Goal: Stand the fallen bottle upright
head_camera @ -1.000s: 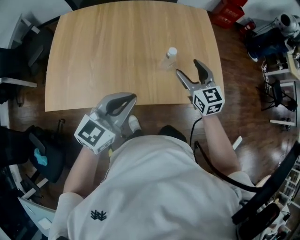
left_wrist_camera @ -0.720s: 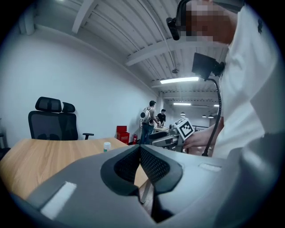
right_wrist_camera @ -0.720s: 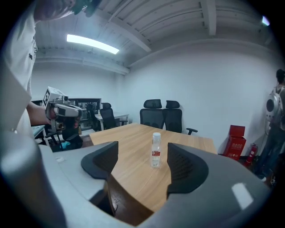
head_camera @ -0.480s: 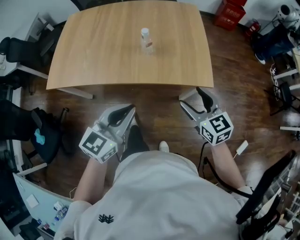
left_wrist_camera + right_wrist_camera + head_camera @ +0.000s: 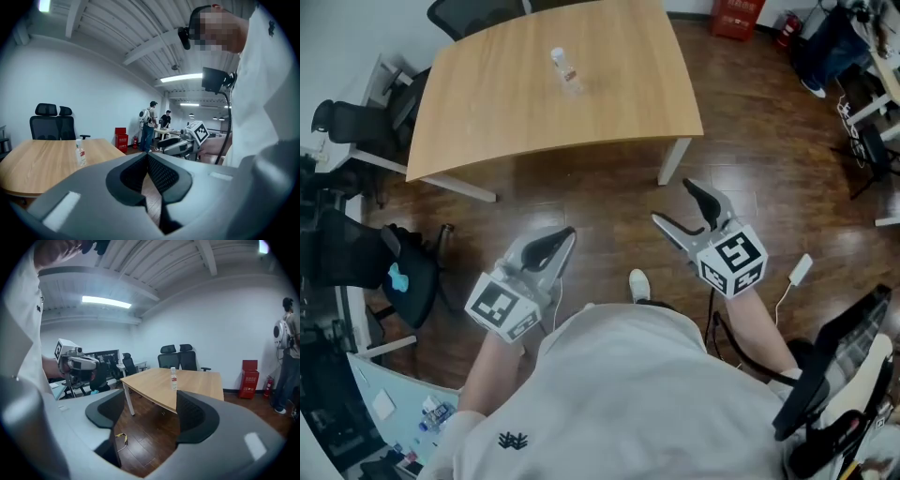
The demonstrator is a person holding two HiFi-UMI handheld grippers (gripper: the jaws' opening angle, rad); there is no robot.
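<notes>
A small clear bottle [image 5: 563, 68] with a white cap stands upright on the wooden table [image 5: 609, 103], far from both grippers. It also shows upright as the bottle [image 5: 80, 152] in the left gripper view and the bottle [image 5: 174, 378] in the right gripper view. My left gripper [image 5: 562, 239] hangs over the wooden floor, jaws shut with nothing between them. My right gripper [image 5: 678, 208] is open and empty, also over the floor, well short of the table's near edge.
Black office chairs [image 5: 352, 127] stand left of the table and at its far end. A red crate [image 5: 733, 13] sits on the floor beyond the table. A white shoe [image 5: 639, 284] shows between the grippers. Two people [image 5: 154, 122] stand far off in the room.
The view has drawn back from the table: the upright bottle and table now sit farther away and up-left, and both grippers have come off the table edge to hang over the floor.
</notes>
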